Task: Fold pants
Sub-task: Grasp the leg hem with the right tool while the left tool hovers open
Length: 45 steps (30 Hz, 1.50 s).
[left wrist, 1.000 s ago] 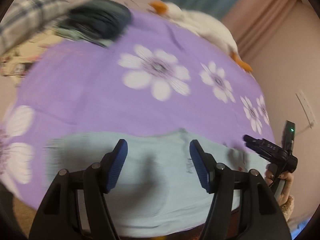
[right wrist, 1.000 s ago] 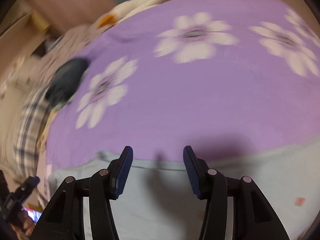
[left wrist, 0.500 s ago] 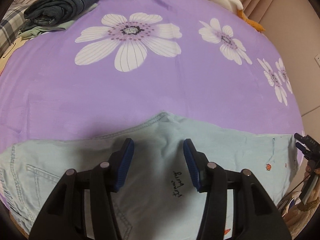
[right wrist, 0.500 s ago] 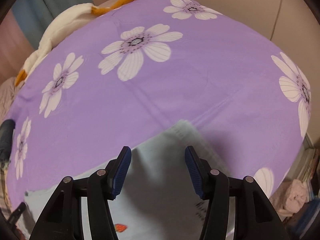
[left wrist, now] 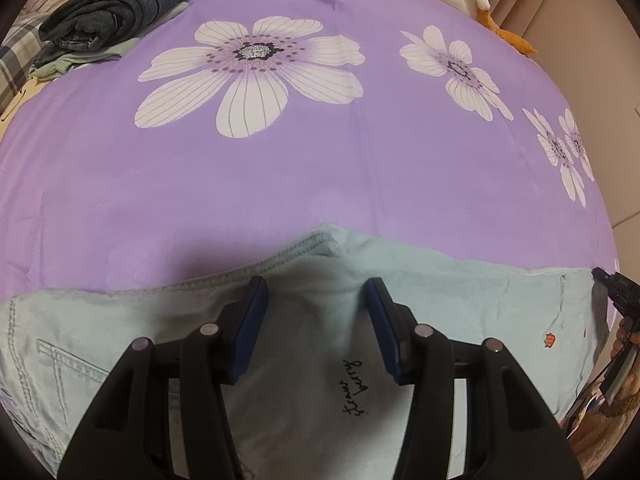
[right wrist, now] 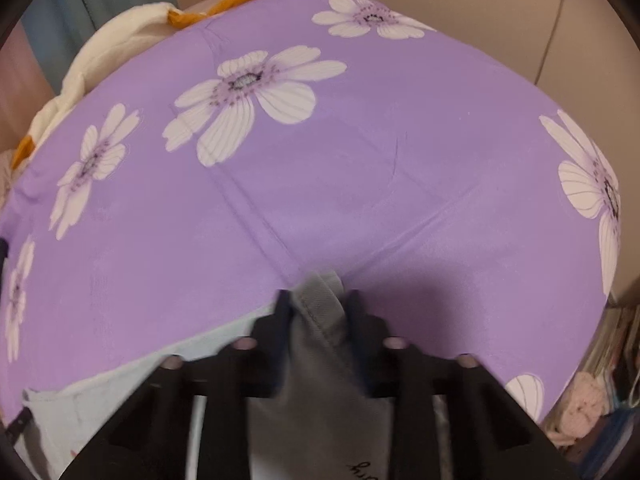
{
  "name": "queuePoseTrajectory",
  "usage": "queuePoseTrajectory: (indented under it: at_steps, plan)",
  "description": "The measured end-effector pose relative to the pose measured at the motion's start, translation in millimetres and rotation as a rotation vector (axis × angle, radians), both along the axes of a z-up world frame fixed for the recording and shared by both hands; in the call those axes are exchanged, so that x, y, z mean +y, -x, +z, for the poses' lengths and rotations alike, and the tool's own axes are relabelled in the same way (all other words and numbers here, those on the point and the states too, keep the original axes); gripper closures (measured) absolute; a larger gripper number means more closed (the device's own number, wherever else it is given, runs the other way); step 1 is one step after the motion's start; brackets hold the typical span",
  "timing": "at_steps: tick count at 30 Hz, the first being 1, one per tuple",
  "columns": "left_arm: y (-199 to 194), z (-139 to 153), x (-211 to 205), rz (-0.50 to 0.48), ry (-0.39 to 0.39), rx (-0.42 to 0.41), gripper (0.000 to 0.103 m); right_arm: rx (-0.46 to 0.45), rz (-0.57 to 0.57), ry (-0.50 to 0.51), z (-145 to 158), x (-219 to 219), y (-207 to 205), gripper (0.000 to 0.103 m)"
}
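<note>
While the pale blue pants (left wrist: 460, 312) lay spread flat across the near edge of the purple flowered bedspread (left wrist: 304, 184), the left gripper (left wrist: 316, 320) hovered over them with its blue-padded fingers (left wrist: 250, 320) set wide apart and nothing between them. Black handwriting (left wrist: 354, 386) showed on the cloth just below that gap, and a stitched seam (left wrist: 256, 270) ran up to a point just beyond the fingertips. A pocket outline was visible at the left side of the fabric, and a small red mark (left wrist: 551, 339) sat toward the right end. At the far right edge of the left wrist view, part of the other tool and a bit of the hand holding it could be seen.

From the right wrist view, the right gripper (right wrist: 316, 308) had closed narrowly on a raised corner of the pants (right wrist: 320, 360), the hemmed edge standing up between its fingers, though the frame was blurred there. The rest of the garment trailed away to the lower left on the bedspread (right wrist: 360, 184).

Far back on the bed, a folded dark garment (left wrist: 116, 4) rested on other folded clothes near a plaid cloth (left wrist: 10, 60). A white stuffed toy (right wrist: 100, 52) with orange parts lay at the bed's far edge.
</note>
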State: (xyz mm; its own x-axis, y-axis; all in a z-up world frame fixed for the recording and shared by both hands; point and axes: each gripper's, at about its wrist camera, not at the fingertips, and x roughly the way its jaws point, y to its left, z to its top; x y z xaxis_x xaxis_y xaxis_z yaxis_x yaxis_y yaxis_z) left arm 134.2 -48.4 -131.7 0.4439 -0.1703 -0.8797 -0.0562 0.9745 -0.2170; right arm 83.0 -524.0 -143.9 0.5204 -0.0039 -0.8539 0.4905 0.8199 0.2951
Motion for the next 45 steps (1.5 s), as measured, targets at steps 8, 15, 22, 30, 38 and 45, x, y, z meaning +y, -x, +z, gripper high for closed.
queuePoseTrajectory:
  at_steps: [8, 15, 22, 30, 38, 45]
  plan:
    - [-7, -1, -2, 0.015, 0.004, 0.002, 0.052, -0.086, -0.029, 0.039, 20, -5, 1, 0.092]
    - [-4, 1, 0, -0.002, 0.001, -0.011, 0.051, -0.025, -0.036, 0.058, -10, -2, -8, 0.09]
    - [42, 24, 9, -0.047, 0.035, -0.057, 0.034, -0.079, -0.091, 0.025, 17, -17, 49, 0.043]
    - [99, 21, 16, -0.062, 0.131, -0.008, 0.034, -0.122, -0.146, -0.107, 6, -18, 121, 0.051]
    - [106, 14, 17, -0.054, 0.154, 0.002, 0.034, -0.071, -0.17, -0.055, -1, -16, 109, 0.094]
    - [102, 2, 20, -0.046, 0.175, 0.033, 0.034, -0.074, -0.205, -0.022, -1, -18, 116, 0.097]
